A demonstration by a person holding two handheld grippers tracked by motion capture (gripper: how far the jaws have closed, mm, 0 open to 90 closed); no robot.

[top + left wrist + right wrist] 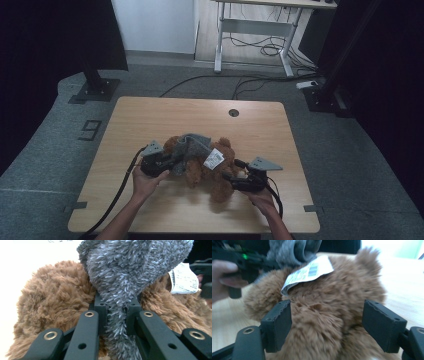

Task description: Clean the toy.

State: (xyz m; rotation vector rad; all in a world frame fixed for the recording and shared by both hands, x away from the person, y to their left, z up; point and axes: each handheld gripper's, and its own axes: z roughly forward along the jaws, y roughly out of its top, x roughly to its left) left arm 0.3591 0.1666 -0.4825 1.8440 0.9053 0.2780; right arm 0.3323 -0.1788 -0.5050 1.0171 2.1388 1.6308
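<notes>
Jaws clamped on grey fleece [120, 277], brown plush bear [52, 297], white tag [183, 278]

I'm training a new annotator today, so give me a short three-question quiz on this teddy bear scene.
1. True or false: the left gripper is shut on the grey fuzzy cloth.
2. What lies between the jaws of the right gripper? A) the brown teddy bear B) a cable C) nothing
3. What is the white thing with a barcode on the bear?

Key
1. True: the jaws pinch the grey cloth.
2. A: the bear's fur sits between open jaws, with a gap at the right pad.
3. A paper tag.
</notes>
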